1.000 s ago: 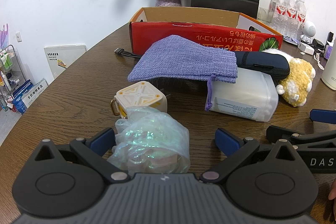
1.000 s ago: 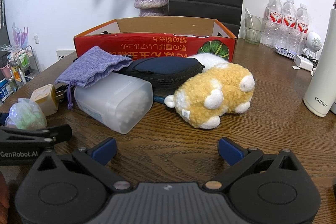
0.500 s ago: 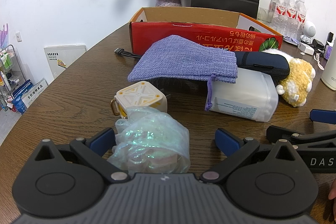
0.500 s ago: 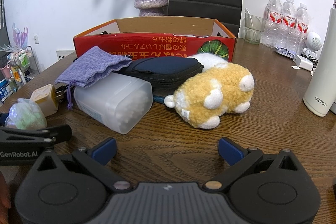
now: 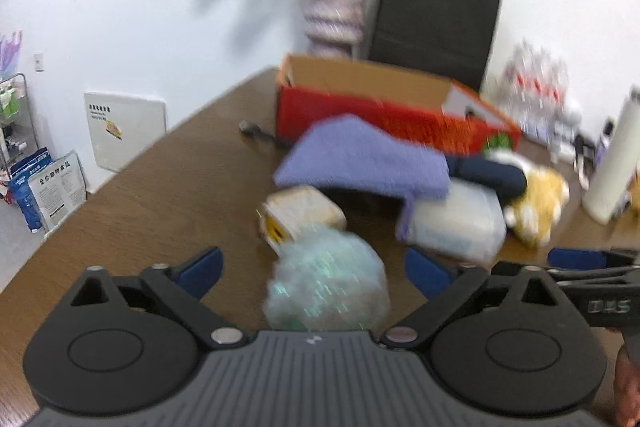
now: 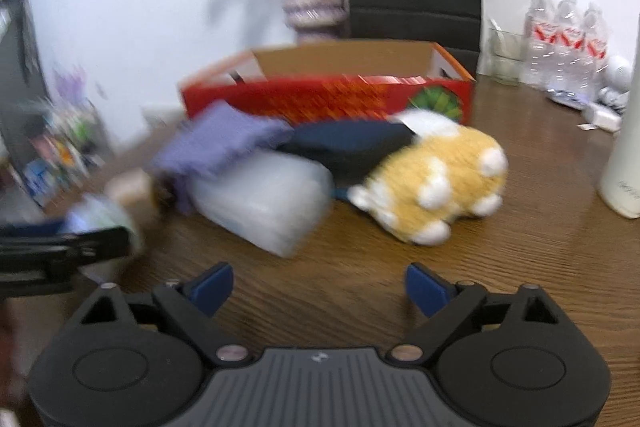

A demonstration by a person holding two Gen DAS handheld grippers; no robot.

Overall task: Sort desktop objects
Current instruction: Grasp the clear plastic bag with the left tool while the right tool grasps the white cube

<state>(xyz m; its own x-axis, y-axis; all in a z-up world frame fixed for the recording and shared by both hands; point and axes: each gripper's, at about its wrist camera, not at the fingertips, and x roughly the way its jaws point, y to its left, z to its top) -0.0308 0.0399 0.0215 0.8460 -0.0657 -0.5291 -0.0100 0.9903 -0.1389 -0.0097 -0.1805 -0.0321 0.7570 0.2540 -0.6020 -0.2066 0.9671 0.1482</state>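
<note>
Left gripper (image 5: 312, 267) wide, jaws just narrowing, the crinkly bag (image 5: 326, 287) between them, pads clear of it. Right gripper (image 6: 320, 287) unclenched too, closing slightly over bare table (image 6: 520, 247). Beyond: tub (image 6: 264, 207), pouch (image 5: 360, 159), plush (image 6: 436, 183), red box (image 6: 328, 99).

Both views go blurry now, I'm moving. My left gripper (image 5: 312, 269) lifts & tips up: vase flowers & bag handles come into view, and the iridescent bag (image 5: 326, 289) between its jaws sits further fwd, w/ gaps both sides. Jaws have just been closing a bit, no contact. Right gripper (image 6: 319, 287) also narrowing slightly, nothing between; plush (image 6: 434, 187) sits further off.
</note>
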